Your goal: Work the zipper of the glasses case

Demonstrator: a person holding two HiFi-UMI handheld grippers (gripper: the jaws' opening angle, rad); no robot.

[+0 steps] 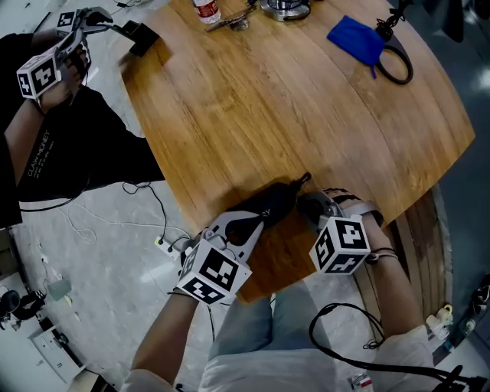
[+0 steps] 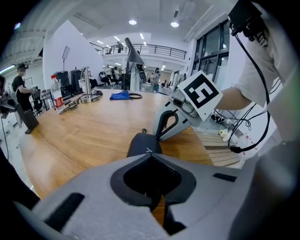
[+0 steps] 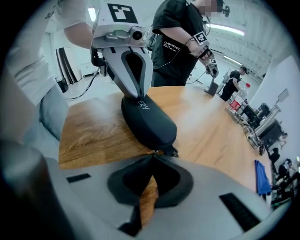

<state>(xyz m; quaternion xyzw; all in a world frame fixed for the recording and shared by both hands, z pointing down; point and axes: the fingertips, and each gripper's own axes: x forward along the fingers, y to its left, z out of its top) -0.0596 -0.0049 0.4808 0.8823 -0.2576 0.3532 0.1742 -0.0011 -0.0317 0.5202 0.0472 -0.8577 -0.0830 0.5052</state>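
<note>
The black glasses case (image 1: 277,202) lies on the wooden table (image 1: 291,107), close to its near edge. My left gripper (image 1: 259,222) is shut on the case's near left end; the right gripper view shows its fingers (image 3: 140,91) clamped on that end of the case (image 3: 147,122). My right gripper (image 1: 308,200) is at the other end, its tips (image 3: 152,153) closed together at the metal base of the zipper pull (image 3: 169,151). The pull's small loop (image 2: 144,131) sticks out free past the case (image 2: 143,143). The zip line itself is hard to see.
At the table's far side lie a blue cloth (image 1: 356,38), a black ring-shaped cable (image 1: 396,66) and a bottle (image 1: 205,9). Another person with grippers (image 1: 53,61) stands at the far left corner. Cables (image 1: 138,199) trail on the floor to the left.
</note>
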